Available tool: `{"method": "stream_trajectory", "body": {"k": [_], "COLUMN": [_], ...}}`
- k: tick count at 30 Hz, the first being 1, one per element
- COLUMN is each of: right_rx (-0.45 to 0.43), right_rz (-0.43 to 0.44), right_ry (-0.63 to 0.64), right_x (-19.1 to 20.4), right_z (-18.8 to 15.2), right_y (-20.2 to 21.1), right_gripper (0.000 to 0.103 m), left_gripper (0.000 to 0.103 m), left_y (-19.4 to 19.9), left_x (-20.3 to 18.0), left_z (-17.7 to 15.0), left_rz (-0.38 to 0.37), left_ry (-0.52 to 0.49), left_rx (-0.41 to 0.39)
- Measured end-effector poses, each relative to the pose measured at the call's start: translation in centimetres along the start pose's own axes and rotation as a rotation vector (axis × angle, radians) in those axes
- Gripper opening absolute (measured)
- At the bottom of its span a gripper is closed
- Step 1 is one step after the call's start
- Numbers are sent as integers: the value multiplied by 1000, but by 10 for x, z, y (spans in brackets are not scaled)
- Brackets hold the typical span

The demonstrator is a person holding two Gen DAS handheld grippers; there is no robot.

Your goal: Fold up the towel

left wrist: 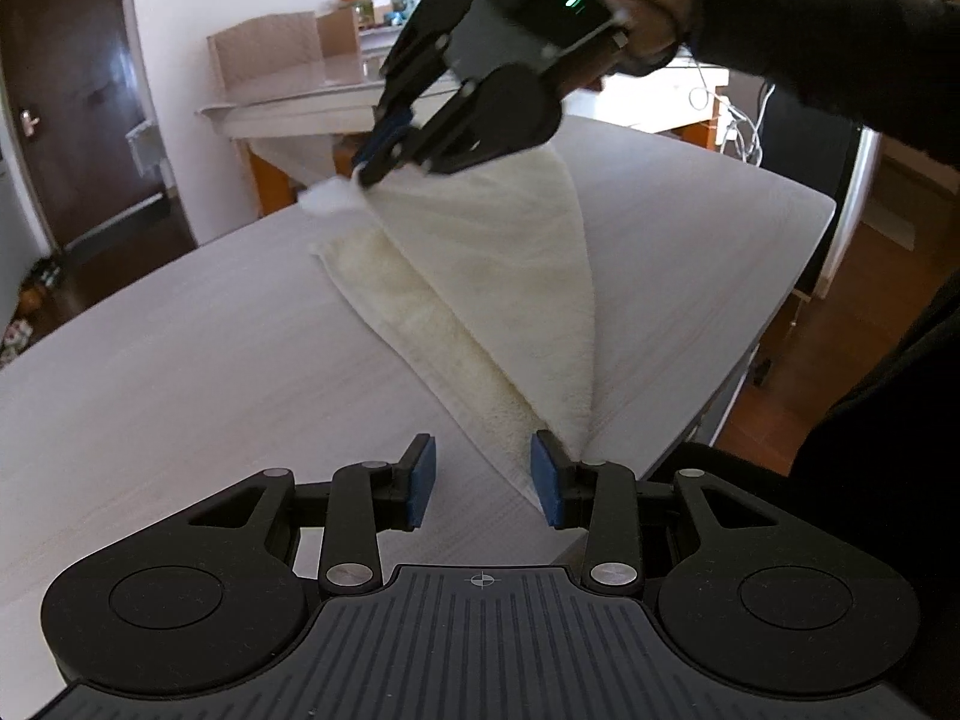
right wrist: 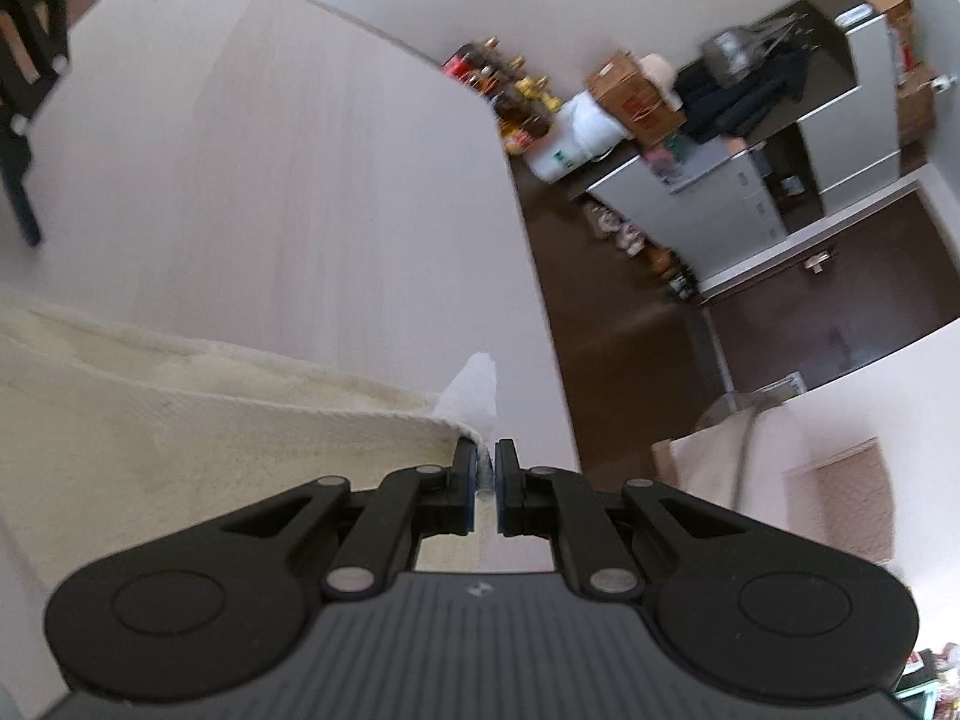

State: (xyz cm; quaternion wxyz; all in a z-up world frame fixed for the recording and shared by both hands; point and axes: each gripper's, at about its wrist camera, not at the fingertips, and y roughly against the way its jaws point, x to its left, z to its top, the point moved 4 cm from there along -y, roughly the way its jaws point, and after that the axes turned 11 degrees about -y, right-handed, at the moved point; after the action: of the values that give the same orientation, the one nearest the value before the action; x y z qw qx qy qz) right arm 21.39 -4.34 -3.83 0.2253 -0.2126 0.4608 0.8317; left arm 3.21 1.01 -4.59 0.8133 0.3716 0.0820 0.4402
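Observation:
A cream towel (left wrist: 480,276) lies on the pale wooden table (left wrist: 180,360), partly folded along its length. My right gripper (left wrist: 372,171) is shut on the towel's far corner and holds it lifted above the table, so the top layer slopes up from the near end. In the right wrist view the right gripper (right wrist: 486,474) pinches the towel's edge (right wrist: 180,432), and a white corner tip sticks out past the pads. My left gripper (left wrist: 483,480) is open, low over the table, with the towel's near corner between its blue pads (left wrist: 420,483).
The table's right edge (left wrist: 750,354) runs close to the towel. Behind the table stands a white side table with cardboard boxes (left wrist: 282,54). A brown door (left wrist: 72,96) is at left. Floor clutter and cabinets (right wrist: 720,180) show beyond the table's edge.

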Motion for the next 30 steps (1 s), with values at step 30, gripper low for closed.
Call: {"method": "stream_trajectory", "body": {"k": [30], "right_rx": [62], "right_rz": [-69], "right_ry": [-677], "right_x": [-39], "right_z": [-87], "right_y": [39], "right_gripper": [15], "left_gripper": [42], "left_y": [8], "left_x": [-2], "left_z": [-3], "left_rz": [-42], "left_ry": [55], "left_rx": [0]}}
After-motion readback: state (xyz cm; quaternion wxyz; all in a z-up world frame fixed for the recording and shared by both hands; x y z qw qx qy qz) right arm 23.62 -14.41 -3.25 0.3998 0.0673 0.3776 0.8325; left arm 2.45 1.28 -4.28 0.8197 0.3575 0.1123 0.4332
